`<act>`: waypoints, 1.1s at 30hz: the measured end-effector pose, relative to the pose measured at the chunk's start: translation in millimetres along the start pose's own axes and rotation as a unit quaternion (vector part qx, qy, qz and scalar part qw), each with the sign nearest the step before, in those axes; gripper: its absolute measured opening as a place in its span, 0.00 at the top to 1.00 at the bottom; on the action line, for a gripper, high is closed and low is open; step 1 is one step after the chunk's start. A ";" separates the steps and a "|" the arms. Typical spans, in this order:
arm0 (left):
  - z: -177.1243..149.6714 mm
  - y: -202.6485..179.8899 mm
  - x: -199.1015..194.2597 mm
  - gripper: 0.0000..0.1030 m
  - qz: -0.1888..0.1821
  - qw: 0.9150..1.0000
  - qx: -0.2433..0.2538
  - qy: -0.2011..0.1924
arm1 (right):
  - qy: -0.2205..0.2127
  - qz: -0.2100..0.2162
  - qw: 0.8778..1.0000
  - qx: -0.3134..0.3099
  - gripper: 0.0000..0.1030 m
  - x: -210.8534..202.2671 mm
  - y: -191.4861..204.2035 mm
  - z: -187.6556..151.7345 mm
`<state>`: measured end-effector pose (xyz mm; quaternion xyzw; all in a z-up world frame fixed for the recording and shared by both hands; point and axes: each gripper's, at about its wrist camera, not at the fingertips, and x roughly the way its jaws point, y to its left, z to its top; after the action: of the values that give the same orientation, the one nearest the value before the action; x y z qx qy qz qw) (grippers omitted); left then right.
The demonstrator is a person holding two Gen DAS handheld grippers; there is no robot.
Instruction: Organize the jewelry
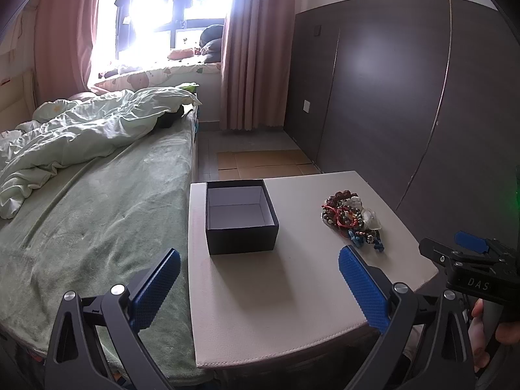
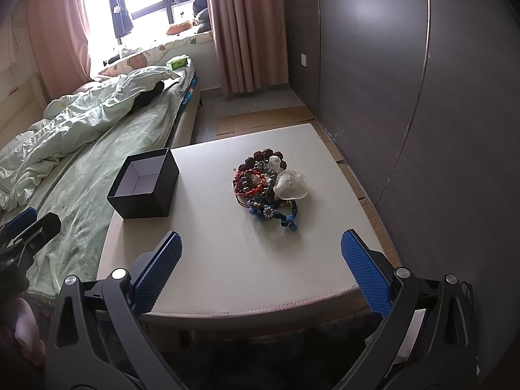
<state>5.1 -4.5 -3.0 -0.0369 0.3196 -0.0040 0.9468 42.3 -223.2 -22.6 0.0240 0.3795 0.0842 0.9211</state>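
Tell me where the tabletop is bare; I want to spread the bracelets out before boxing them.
Widest bare patch: the near strip of the table, between its front edge and the black box and the jewelry pile. A narrower lane runs between box and pile. It is crowded only at the pile, toward the right.

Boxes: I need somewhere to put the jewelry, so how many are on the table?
1: an open, empty black box at the table's left side, apart from the jewelry pile.
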 end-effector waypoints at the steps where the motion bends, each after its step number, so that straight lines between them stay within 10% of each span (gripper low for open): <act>1: 0.1 0.0 0.0 0.08 0.000 1.000 0.000 0.000 | 0.000 0.000 1.000 0.000 0.05 0.6 -0.2 0.1; 33: 2.9 3.6 2.0 0.08 -0.003 1.000 -0.009 -0.003 | -0.008 -0.006 1.000 0.010 0.05 2.3 -3.2 5.1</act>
<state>8.4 -0.8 -2.1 -0.0465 0.3164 -0.0042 0.9475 48.0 -225.8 -20.9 0.0321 0.3731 0.0749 0.9242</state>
